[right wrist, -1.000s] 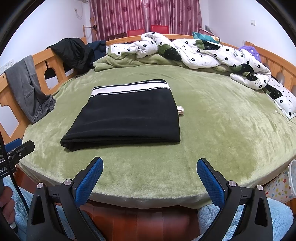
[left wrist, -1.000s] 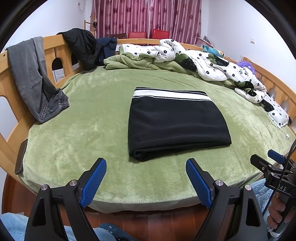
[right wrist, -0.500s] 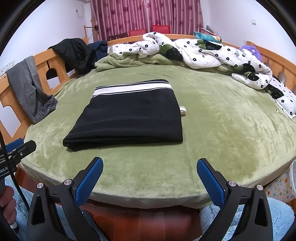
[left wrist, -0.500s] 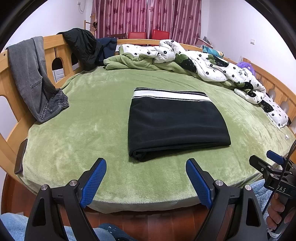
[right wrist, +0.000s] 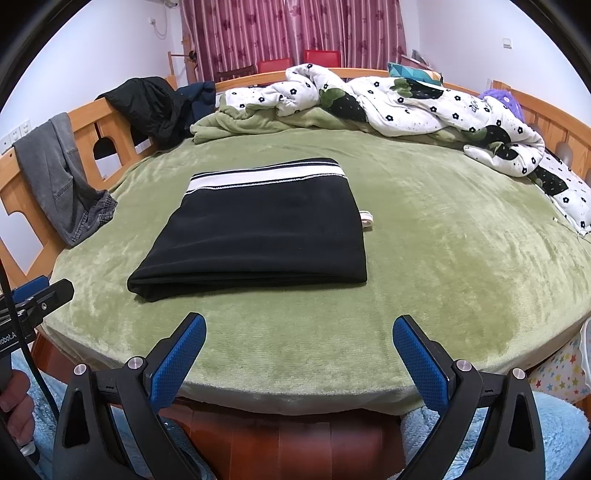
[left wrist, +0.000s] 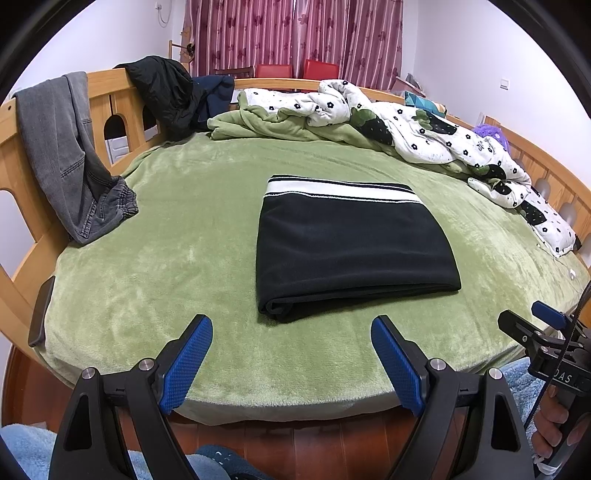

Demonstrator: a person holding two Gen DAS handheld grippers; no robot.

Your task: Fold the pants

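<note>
Hanging just off the near edge of the bed, the left gripper [left wrist: 291,354] has its blue pads [left wrist: 186,363] spread wide apart, and nothing is held or touched between them. The right gripper [right wrist: 299,356] is the same, wide apart with nothing between its blue pads [right wrist: 419,363], and it sits off to the right of the left one, also at the near edge. Straight ahead of both lie the pants [left wrist: 351,247], folded into a neat black block with a white striped waistband on the far side. They rest flat on the green blanket [left wrist: 177,258], a little way past the tips and not touching them. From the right gripper the pants sit ahead and a bit to the left, and a small white tag [right wrist: 366,219] peeks out at their right edge. Far ahead, a white quilt with black flowers [left wrist: 424,136] is bunched up along the back and right side of the bed. To the left, grey jeans [left wrist: 70,155] hang over the wooden bed rail [left wrist: 14,177], and a black jacket [left wrist: 166,96] is draped further along it. Pink curtains [left wrist: 295,33] hang on the far wall. Nothing lies on the blanket between the grippers and the pants.
</note>
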